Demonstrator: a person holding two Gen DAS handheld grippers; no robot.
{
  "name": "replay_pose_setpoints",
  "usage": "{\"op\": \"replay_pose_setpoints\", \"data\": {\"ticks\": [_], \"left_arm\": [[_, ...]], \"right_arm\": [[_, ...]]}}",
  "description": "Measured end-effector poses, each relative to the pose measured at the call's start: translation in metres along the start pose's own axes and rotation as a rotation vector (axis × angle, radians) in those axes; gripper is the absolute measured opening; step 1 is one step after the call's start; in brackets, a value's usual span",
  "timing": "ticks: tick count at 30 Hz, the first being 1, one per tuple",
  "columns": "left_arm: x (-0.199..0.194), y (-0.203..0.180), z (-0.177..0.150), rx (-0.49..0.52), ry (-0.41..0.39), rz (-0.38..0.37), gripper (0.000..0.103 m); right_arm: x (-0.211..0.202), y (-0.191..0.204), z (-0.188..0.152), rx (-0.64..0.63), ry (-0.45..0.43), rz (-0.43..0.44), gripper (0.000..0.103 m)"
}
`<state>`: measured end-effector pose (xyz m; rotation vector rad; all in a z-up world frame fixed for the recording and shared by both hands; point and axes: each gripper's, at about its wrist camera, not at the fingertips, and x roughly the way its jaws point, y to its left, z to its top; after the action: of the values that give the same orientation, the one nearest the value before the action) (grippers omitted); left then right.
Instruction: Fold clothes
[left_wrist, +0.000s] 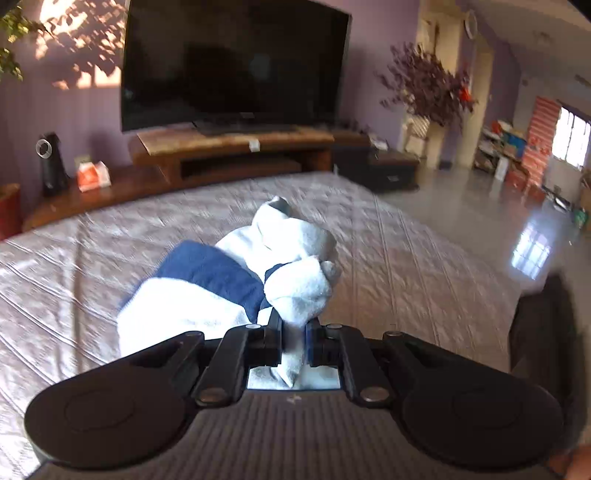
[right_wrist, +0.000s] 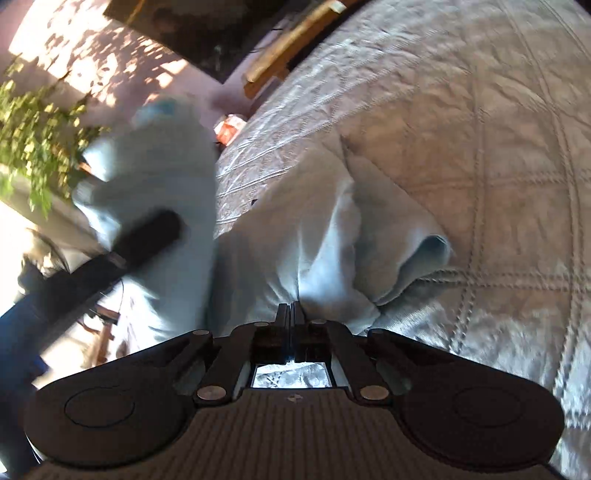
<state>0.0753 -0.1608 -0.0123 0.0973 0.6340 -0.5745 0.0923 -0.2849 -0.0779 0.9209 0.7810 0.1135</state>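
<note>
Gripping a bunched fold of the white-and-navy garment (left_wrist: 236, 280), the left tongs (left_wrist: 293, 332) are clenched on cloth that spills toward 12 o'clock over the quilted bed (left_wrist: 406, 258). Only the left wrist view shows the dark television (left_wrist: 236, 62) at 12 o'clock, on its wooden stand (left_wrist: 236, 144), and the shiny floor at 3 o'clock. Only the right wrist view shows the right tongs (right_wrist: 291, 317), their jaws pressed together on a pale fold of the same garment (right_wrist: 332, 236) lying on the bed, with a green plant (right_wrist: 33, 136) at 9 o'clock. That view is rolled, the bed tilting toward 1 o'clock. Both tongs point down toward the bed.
</note>
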Motion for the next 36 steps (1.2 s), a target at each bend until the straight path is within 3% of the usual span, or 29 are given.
{"op": "replay_pose_setpoints", "data": {"ticks": [1,3,5,7,10,12,16,18,19,21,22,23,25,27,30,33,35,36], "left_arm": [[0.004,0.000,-0.002,0.001,0.014,-0.006,0.010],[0.009,0.003,-0.006,-0.008,0.034,-0.021,0.010],[0.010,0.002,-0.009,0.001,0.042,-0.028,0.011],[0.009,0.001,-0.010,0.024,0.041,-0.042,0.012],[0.009,-0.007,-0.012,0.099,0.058,-0.078,0.016],[0.010,-0.012,-0.014,0.150,0.077,-0.099,0.028],[0.018,-0.014,-0.020,0.171,0.124,-0.105,0.031],[0.011,-0.007,-0.011,0.071,0.127,-0.113,0.031],[0.003,-0.002,-0.007,0.012,0.117,-0.118,0.032],[-0.018,0.013,0.000,-0.108,0.069,-0.127,0.050],[-0.029,0.020,0.002,-0.162,0.041,-0.116,0.074],[-0.041,0.028,0.002,-0.208,0.008,-0.086,0.091],[-0.061,0.048,-0.002,-0.308,-0.049,-0.036,0.092],[-0.068,0.068,-0.008,-0.396,-0.047,0.010,0.090],[-0.067,0.093,-0.019,-0.499,-0.015,0.138,0.087],[-0.069,0.116,-0.035,-0.639,0.011,0.226,0.085],[-0.068,0.124,-0.039,-0.698,0.030,0.277,0.085],[-0.068,0.128,-0.040,-0.712,0.041,0.302,0.085]], "right_arm": [[-0.009,-0.002,0.001,0.036,-0.047,0.010,0.010],[-0.032,-0.007,0.004,0.117,-0.180,0.022,0.012],[-0.046,-0.015,0.006,0.178,-0.272,-0.026,0.012],[-0.047,-0.015,0.008,0.157,-0.284,-0.083,0.012],[-0.052,-0.015,0.010,0.148,-0.332,-0.098,0.013],[-0.055,-0.021,0.010,0.199,-0.359,-0.082,0.014],[-0.052,-0.029,0.011,0.212,-0.327,-0.141,0.019],[-0.058,-0.027,0.013,0.166,-0.346,-0.215,0.029],[-0.060,-0.022,0.014,0.138,-0.356,-0.250,0.053],[-0.064,-0.005,0.017,0.062,-0.377,-0.288,0.097],[-0.065,0.008,0.017,0.006,-0.392,-0.278,0.095],[-0.065,0.021,0.018,-0.050,-0.406,-0.267,0.095],[-0.062,0.045,0.019,-0.155,-0.413,-0.233,0.094],[-0.044,0.067,0.022,-0.241,-0.351,-0.189,0.092],[-0.002,0.090,0.030,-0.372,-0.178,-0.183,0.058],[0.032,0.096,0.017,-0.580,-0.019,-0.350,0.059],[0.022,0.092,0.008,-0.650,-0.035,-0.417,0.074],[0.010,0.091,0.007,-0.657,-0.077,-0.440,0.087]]}}
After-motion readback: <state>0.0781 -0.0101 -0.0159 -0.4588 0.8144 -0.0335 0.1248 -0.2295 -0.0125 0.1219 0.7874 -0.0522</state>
